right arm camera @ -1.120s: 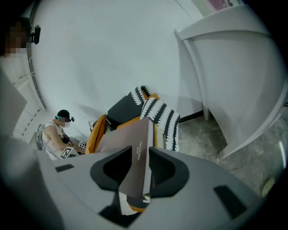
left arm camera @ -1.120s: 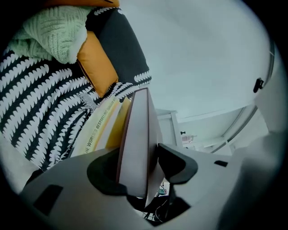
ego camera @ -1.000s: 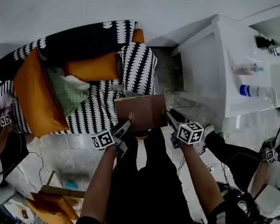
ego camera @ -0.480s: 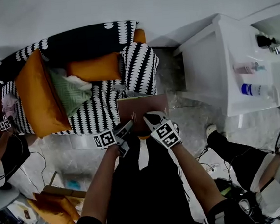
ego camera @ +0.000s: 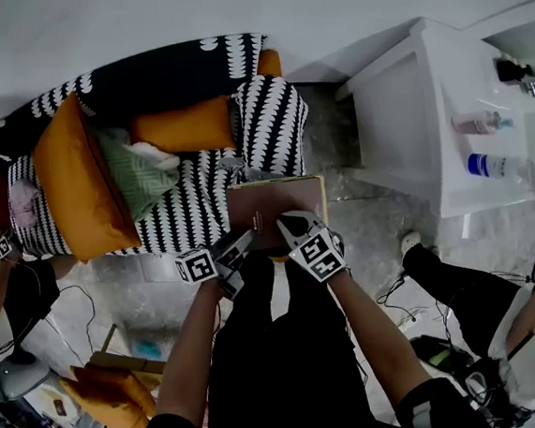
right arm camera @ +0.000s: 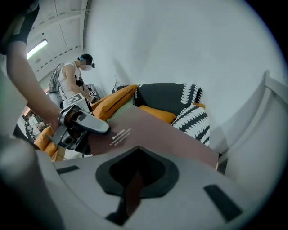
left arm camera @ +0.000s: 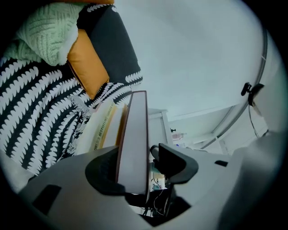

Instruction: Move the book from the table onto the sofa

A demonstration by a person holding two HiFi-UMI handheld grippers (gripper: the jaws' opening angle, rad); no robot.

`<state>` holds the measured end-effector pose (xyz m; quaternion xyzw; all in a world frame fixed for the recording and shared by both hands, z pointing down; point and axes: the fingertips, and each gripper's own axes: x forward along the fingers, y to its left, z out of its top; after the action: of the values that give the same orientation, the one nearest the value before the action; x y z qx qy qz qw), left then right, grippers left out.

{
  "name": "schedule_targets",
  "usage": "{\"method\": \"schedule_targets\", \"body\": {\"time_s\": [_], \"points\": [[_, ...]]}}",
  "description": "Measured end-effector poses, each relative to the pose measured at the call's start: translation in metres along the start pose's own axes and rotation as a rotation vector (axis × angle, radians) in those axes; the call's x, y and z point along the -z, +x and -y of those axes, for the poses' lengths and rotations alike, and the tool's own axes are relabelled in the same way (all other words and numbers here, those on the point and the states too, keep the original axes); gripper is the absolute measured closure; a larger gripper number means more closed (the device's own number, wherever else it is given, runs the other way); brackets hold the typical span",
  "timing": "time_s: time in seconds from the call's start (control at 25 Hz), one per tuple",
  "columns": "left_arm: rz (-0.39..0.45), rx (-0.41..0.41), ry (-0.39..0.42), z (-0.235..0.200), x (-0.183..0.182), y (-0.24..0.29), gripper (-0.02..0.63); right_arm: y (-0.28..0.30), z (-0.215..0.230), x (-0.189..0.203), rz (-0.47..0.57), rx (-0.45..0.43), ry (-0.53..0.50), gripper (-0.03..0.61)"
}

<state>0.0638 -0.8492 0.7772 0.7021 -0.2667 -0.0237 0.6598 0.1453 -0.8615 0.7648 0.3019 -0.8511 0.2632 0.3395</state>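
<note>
At the sofa's front edge, the book [ego camera: 277,212] is held in the air by both grippers, its far side over the patterned throw of the sofa [ego camera: 179,222] and its near side toward the person. It is already off the white table [ego camera: 401,130], which stands well apart at the right.

A second ago the right gripper [ego camera: 292,227] was beside the book's right edge with its jaws wide. It has since been brought across to the near edge and rolled over, and its jaws have just been closing. In the right gripper view they are seen all but together on a thin brown strip of the book [right arm camera: 155,130]. The left gripper [ego camera: 238,249] has hardly been shifted. In its own view the book [left arm camera: 134,143] stands edge-on between the jaws, which are pressed against its two faces.

A two-sided grip is therefore judged to be in place, and the carry looks nearly done. Only the setting down on the seat appears to remain.

Several things cannot be settled. Whether the right jaws hold the whole thickness or only a cover is not shown, since the strip looks thinner than the edge seen from the left. A pale printed strip [left arm camera: 101,128] just beside the book cannot be identified — it may be part of the book or something lying on the throw. The seat directly beneath the book is hidden.
</note>
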Motion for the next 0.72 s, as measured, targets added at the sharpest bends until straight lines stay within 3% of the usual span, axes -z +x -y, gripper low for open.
{"method": "schedule_targets", "body": {"time_s": [0.4,0.6,0.72], "points": [[-0.029,-0.077,0.046,0.002,-0.002,-0.002,0.391,0.0,-0.003,-0.003,-0.006,0.03,-0.065,0.569],[0.02,-0.147,0.038,-0.007,-0.013,-0.026,0.39,-0.001,0.004,0.009,-0.025,0.06,-0.013,0.569],[-0.007,-0.169,0.065,-0.017,-0.011,-0.035,0.39,0.002,0.002,0.011,-0.023,0.041,-0.033,0.569]]}}
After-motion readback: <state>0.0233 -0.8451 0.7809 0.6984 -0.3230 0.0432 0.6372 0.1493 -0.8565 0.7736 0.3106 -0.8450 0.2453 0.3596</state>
